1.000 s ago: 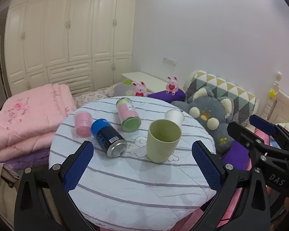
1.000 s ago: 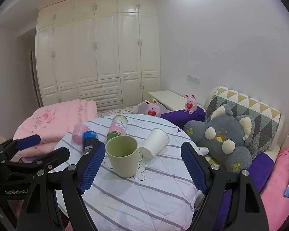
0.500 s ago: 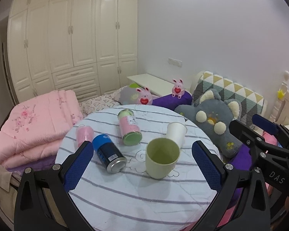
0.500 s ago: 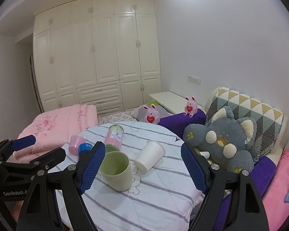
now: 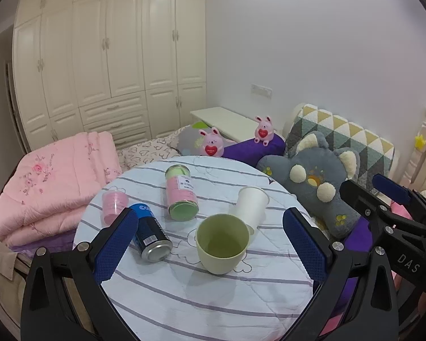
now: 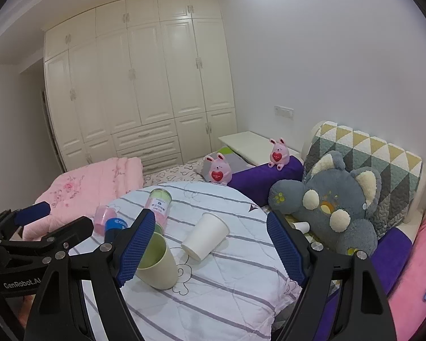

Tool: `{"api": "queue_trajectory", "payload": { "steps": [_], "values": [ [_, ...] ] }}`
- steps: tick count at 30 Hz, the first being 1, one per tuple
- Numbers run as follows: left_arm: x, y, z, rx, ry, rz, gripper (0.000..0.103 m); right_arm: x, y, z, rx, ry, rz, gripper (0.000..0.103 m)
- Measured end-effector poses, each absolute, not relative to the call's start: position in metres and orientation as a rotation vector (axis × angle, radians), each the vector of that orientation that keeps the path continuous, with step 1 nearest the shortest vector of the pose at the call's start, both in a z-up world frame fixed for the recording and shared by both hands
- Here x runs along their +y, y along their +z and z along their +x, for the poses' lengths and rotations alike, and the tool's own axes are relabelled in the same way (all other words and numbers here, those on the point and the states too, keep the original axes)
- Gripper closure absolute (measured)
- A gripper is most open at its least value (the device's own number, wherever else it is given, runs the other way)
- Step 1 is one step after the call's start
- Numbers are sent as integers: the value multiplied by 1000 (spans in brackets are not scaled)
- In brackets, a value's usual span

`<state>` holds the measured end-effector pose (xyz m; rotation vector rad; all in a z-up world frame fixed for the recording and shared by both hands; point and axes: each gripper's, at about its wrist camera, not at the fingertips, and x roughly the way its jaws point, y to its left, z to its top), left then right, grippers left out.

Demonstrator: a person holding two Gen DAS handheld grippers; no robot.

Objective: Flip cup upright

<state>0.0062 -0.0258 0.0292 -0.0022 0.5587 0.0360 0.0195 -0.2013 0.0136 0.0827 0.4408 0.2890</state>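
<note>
A pale green cup (image 5: 222,243) stands upright in the middle of the round striped table (image 5: 213,301); it also shows in the right wrist view (image 6: 156,261). A white paper cup (image 5: 251,206) lies on its side just behind it, and shows in the right wrist view (image 6: 206,238) with its mouth toward the lower left. My left gripper (image 5: 210,245) is open and empty, held back above the table's near side. My right gripper (image 6: 210,251) is open and empty, also back from the cups.
A blue can (image 5: 150,236), a pink-labelled canister (image 5: 181,196) and a small pink cup (image 5: 113,204) lie on the table's left part. A folded pink quilt (image 5: 54,187) is at left. A grey plush pillow (image 5: 312,182) and purple bolster (image 6: 264,176) are at right.
Both grippers have pulled back and up from the table, so the cups look smaller and farther. The cups and cans have not moved.
</note>
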Motion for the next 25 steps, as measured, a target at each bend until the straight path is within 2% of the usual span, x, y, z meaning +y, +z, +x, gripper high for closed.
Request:
{"api": "queue_trajectory", "payload": {
  "steps": [25],
  "values": [
    [-36,36,-3,458,80,55,0,-209,13,17,438,294,100,21]
  ]
}}
